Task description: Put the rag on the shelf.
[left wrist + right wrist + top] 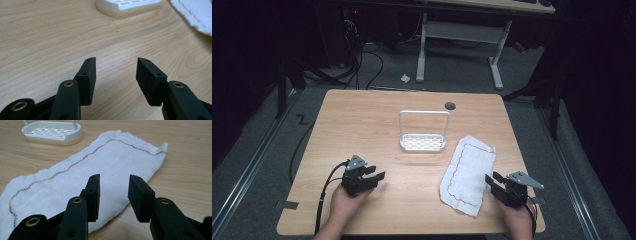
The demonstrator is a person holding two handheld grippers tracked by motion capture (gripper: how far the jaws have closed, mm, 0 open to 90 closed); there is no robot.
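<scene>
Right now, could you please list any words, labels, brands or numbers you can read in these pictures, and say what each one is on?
None can be read.
Cloth: only coloured stitching along the edge, no lettering.
Rack: plain white, no brand or label.
Table: bare wood grain, no print.
Left gripper and right gripper: plain black, no marking.

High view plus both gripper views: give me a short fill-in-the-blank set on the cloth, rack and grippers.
1. The white cloth lies nearest the ____ gripper.
2. Both the right gripper and the left gripper have their fingers ____.
3. The rack stands to the ____ of the cloth in the high view.
4. The stitched line along the cloth's border is ____, not straight.

Missing words: right; open; left; wavy
</scene>
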